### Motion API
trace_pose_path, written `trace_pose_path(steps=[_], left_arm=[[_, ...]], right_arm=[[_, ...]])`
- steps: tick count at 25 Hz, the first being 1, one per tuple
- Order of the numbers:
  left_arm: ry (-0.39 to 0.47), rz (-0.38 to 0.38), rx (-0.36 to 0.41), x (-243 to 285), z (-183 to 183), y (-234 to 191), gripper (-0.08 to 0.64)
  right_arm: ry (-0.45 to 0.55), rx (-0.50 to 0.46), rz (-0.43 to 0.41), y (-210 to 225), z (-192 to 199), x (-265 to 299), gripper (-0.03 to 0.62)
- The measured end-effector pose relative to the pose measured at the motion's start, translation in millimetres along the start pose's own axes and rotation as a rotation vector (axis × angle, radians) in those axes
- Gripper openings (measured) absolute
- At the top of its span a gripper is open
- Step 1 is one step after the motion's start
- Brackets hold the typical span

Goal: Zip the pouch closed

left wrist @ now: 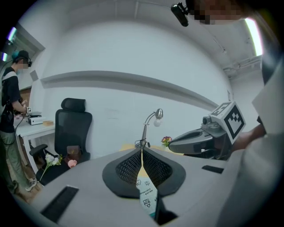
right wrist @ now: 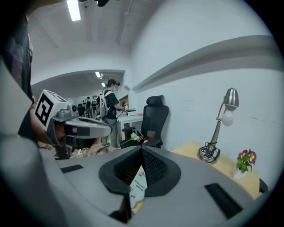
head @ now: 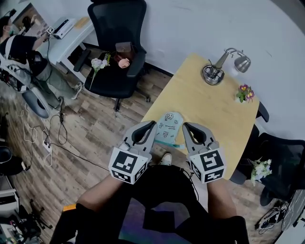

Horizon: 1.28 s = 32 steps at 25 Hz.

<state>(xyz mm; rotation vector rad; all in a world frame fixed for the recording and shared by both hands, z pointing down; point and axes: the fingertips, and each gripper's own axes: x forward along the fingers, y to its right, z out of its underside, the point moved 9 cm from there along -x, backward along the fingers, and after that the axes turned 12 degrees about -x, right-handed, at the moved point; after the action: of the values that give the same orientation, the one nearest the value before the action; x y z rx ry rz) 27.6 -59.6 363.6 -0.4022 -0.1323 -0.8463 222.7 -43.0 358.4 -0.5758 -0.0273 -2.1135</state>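
Pale-green printed fabric pouch lies on wooden surface, probably light, limp; pinch zip edge; left gripper, right gripper both closed, empty.

A pale wooden table is seen set against a white wall, with a desk lamp and flowers placed at its far end. A black chair and a white desk are pictured far left on a wood floor, lit by a ceiling strip.
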Motion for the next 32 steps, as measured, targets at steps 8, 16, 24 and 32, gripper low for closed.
trace_pose_path(steps=[8,16,24,32], left_arm=[[0.020,0.016,0.015,-13,-27,-6,0.011],[-0.014,0.135,0.036,-17,-34,-20,0.011],[-0.029,0.253,0.060,-11,-39,-29,0.011],[-0.052,0.297,0.088,-10,-37,-39,0.011]], right_arm=[[0.077,0.092,0.170,-24,-26,0,0.015],[0.060,0.183,0.347,-42,-39,-4,0.015],[0.026,0.223,0.492,-56,-44,-10,0.014],[0.002,0.273,0.556,-74,-35,-6,0.014]])
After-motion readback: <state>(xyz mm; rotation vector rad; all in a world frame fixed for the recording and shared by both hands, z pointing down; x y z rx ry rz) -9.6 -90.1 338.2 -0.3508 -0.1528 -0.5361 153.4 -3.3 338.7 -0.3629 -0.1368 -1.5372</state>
